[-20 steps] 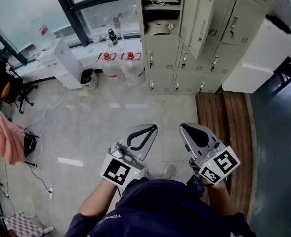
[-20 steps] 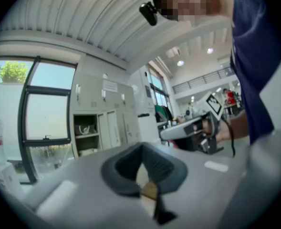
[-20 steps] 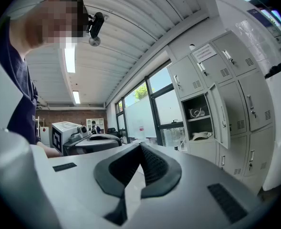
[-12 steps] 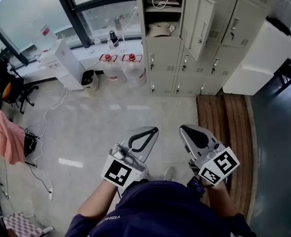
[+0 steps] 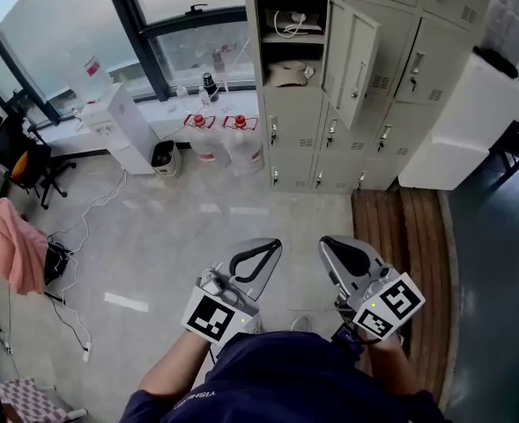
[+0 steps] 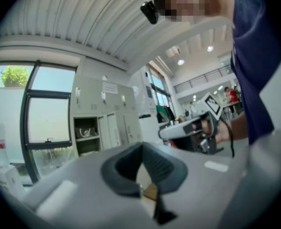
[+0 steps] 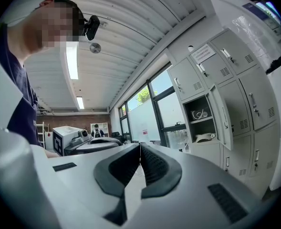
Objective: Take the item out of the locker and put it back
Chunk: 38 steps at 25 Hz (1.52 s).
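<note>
The grey locker bank [image 5: 374, 113] stands across the floor, far from me. One compartment is open, its door [image 5: 352, 49] swung out. On its upper shelf lies a white coiled cable [image 5: 287, 22]; on the lower shelf, a tan folded item [image 5: 285, 74]. My left gripper [image 5: 275, 247] and right gripper [image 5: 325, 243] are held level in front of my body, both shut and empty. In the right gripper view the jaws [image 7: 140, 147] meet and the open compartment [image 7: 202, 123] shows beyond them. In the left gripper view the jaws [image 6: 141, 146] also meet.
Two water jugs [image 5: 226, 139], a small bin [image 5: 162, 157] and a white unit [image 5: 122, 126] stand by the window left of the lockers. A wooden platform [image 5: 400, 254] runs along the right, behind it a white box [image 5: 466, 117]. Cables [image 5: 70, 245] trail on the floor at left.
The head view has shifted so the lockers sit a little lower and closer in the picture. Both grippers stay shut and side by side.
</note>
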Each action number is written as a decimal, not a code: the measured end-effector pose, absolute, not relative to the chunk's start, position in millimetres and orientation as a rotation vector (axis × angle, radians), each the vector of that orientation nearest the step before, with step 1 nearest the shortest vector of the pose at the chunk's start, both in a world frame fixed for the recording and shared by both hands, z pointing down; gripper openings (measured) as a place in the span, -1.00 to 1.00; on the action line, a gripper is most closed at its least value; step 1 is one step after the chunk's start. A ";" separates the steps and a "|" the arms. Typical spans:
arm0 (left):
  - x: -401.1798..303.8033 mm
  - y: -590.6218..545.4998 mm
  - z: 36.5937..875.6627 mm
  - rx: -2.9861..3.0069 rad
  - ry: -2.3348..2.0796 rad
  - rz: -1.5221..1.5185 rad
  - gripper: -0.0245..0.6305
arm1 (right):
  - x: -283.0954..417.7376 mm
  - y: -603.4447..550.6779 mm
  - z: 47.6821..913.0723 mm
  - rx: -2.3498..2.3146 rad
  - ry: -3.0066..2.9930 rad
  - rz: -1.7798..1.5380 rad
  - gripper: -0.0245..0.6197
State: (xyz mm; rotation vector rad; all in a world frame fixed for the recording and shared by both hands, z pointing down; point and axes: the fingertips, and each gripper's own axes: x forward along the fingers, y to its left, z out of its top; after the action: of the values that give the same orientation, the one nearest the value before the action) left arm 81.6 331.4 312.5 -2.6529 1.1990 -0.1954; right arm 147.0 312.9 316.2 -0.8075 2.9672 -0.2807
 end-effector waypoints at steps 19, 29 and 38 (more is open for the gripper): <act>121.9 277.5 333.4 -2.660 1.342 -0.186 -0.92 | 203.5 253.1 342.7 -0.747 3.010 -0.384 -0.91; 95.3 199.9 353.0 -2.715 1.306 -0.201 -0.92 | 178.0 177.3 362.4 -0.814 2.998 -0.450 -0.91; 35.3 106.3 356.5 -2.771 1.215 -0.189 -0.92 | 104.8 90.9 363.1 -0.869 3.001 -0.459 -0.91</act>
State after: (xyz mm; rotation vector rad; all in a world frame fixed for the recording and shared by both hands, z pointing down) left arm 35.3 106.3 356.5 -2.7708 1.2152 -0.1887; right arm 104.8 90.9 363.1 -0.8691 3.0012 -0.4591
